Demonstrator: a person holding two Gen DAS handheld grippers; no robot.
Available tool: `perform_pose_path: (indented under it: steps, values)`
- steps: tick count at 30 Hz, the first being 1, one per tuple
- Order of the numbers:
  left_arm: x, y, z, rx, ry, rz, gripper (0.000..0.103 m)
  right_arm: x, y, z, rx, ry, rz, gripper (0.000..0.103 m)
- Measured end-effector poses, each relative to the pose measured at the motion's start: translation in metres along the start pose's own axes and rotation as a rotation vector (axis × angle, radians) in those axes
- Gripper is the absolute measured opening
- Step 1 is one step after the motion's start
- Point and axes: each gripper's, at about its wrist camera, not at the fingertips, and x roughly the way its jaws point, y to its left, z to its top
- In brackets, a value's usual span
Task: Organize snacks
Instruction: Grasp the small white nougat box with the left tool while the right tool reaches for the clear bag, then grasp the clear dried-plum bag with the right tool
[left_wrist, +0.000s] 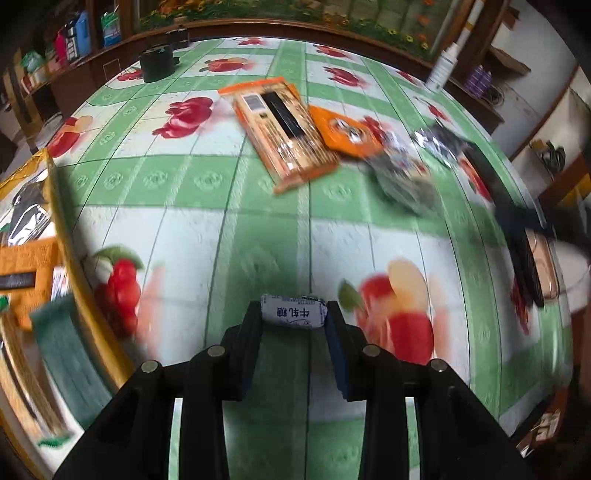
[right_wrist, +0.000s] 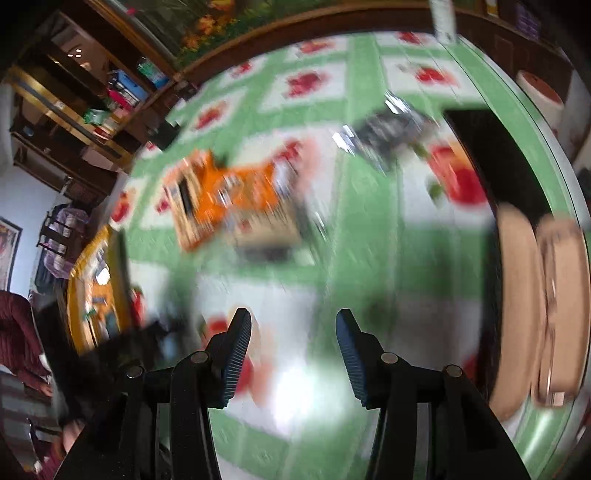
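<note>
A small white nougat candy is clamped crosswise. Orange snack packets and dark foil packets are scattered on the table.

A green checked tablecloth with red fruit prints lies beneath the fingers. Far ahead, a black tape roll and a white bottle stand.

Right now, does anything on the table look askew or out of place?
Yes. The orange packets lie overlapped and crooked mid-table, with dark wrappers scattered to their right. The left hand-held gripper holds a small white candy. No spills visible.
</note>
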Motion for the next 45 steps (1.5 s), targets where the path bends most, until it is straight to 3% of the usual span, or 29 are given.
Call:
perform_pose_path:
  steps: [6, 11, 15, 20, 22, 25, 28, 30, 31, 34, 36, 43, 45]
  values:
    - [-0.008, -0.005, -0.02, 0.026, 0.003, 0.034, 0.033, 0.039, 0.018, 0.059, -0.034, -0.01, 0.057, 0.051]
    - [-0.011, -0.005, -0.025, 0.022, 0.002, 0.05, 0.033, 0.076, 0.018, 0.079, -0.079, 0.019, 0.071, 0.052]
    - [-0.012, -0.003, -0.027, 0.015, -0.001, 0.05, 0.033, 0.077, 0.004, 0.067, -0.023, 0.075, 0.109, 0.057]
    - [-0.011, -0.002, -0.025, 0.005, -0.005, 0.046, 0.033, 0.059, 0.0, 0.017, -0.017, 0.154, 0.203, 0.061]
    - [-0.011, -0.001, -0.024, 0.001, -0.006, 0.044, 0.033, 0.052, 0.002, 0.001, -0.043, 0.153, 0.202, 0.061]
    - [-0.011, 0.001, -0.024, -0.008, -0.006, 0.045, 0.033, 0.038, 0.021, -0.012, -0.221, 0.099, 0.154, 0.061]
    - [-0.011, -0.001, -0.024, -0.006, -0.006, 0.053, 0.033, 0.028, 0.043, -0.004, -0.368, 0.033, 0.082, 0.061]
    - [-0.012, -0.001, -0.025, -0.011, -0.009, 0.053, 0.033, 0.024, 0.05, 0.012, -0.363, 0.0, 0.137, 0.065]
    - [-0.012, -0.001, -0.025, -0.015, -0.011, 0.052, 0.033, 0.027, 0.05, 0.02, -0.352, -0.001, 0.165, 0.075]
    - [-0.012, -0.001, -0.025, -0.018, -0.011, 0.051, 0.033, 0.054, 0.041, 0.039, -0.263, 0.032, 0.204, 0.076]
    - [-0.013, 0.0, -0.026, -0.021, -0.013, 0.048, 0.033, 0.071, 0.031, 0.038, -0.2, 0.102, 0.233, 0.076]
    - [-0.015, 0.001, -0.028, -0.018, -0.017, 0.036, 0.033, 0.056, 0.017, -0.017, -0.173, 0.187, 0.279, 0.076]
    - [-0.015, 0.001, -0.028, -0.017, -0.018, 0.037, 0.033, 0.048, 0.023, -0.032, -0.219, 0.159, 0.209, 0.076]
